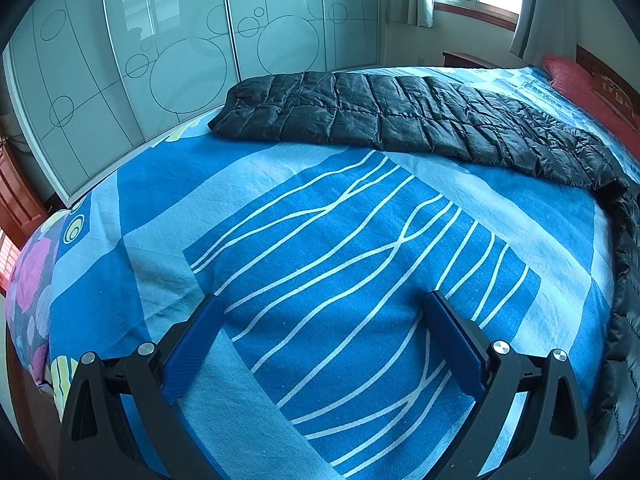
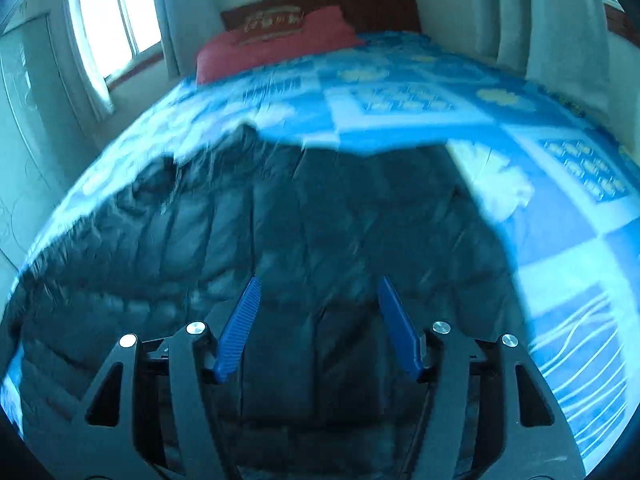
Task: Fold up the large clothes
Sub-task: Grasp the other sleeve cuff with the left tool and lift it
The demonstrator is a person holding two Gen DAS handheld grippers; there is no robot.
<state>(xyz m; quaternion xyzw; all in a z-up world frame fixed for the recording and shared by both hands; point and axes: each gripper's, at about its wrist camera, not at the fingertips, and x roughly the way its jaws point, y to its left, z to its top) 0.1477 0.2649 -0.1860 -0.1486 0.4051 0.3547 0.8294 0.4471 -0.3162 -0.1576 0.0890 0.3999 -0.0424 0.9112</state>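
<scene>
Jacket (image 2: 280, 220) flat on bedsheet (image 1: 320, 240), L claw (image 1: 326, 304) & R claw (image 2: 318, 284) agape, empty

A black quilted jacket (image 1: 400, 120) lies on a bedspread (image 1: 320, 260) of blue blocks and white wavy lines; the pillow (image 2: 276, 46) is red.

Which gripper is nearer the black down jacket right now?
Right. The right gripper hangs open directly over the black down jacket; the left gripper is open above the bare blue bedsheet, jacket ahead.
</scene>
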